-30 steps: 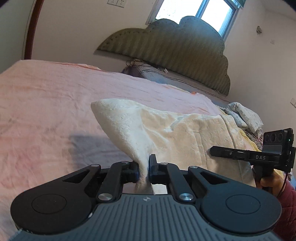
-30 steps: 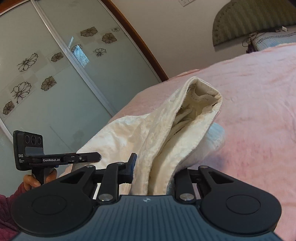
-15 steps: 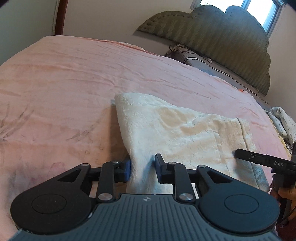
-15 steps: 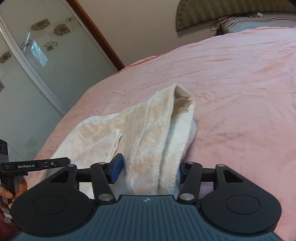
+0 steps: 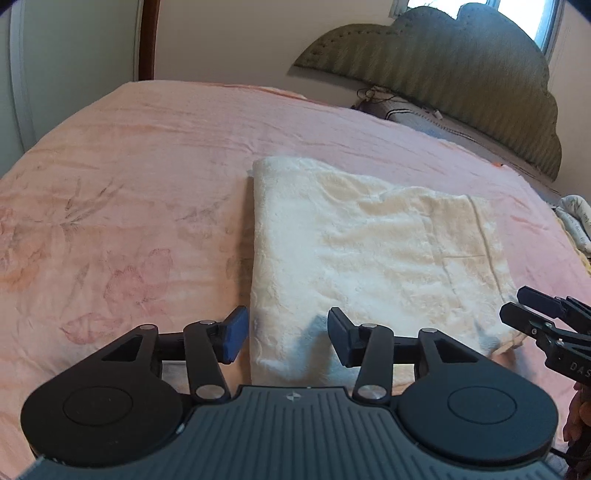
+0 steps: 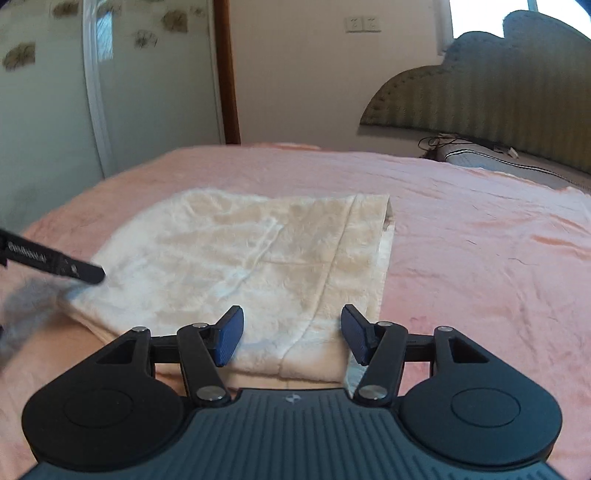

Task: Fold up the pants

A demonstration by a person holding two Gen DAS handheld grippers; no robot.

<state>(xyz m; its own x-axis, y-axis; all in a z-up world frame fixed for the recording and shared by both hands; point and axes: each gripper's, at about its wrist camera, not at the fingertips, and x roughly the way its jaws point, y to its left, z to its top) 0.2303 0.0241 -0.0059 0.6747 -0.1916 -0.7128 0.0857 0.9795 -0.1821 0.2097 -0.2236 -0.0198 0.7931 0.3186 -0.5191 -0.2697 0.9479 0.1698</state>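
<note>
Across the lower two thirds of both wrist views spreads one bed under a pink sheet (image 5: 129, 177) with faint flower prints, and on it lies one pair of cream pants (image 5: 369, 251), folded into a flat rectangle at centre frame. One scalloped olive headboard (image 5: 461, 70) fills the upper right, with a striped pillow (image 6: 517, 162) below it; a mirrored sliding door (image 6: 44, 110) with flower decals stands at upper left of the right view, beside a double wall switch (image 6: 364, 24). Two grippers show: the left gripper (image 5: 284, 334) and the right gripper (image 6: 291, 334), each with jaws that have just been opening, now apart over the near edge of the pants, pads clear of the cloth.
</note>
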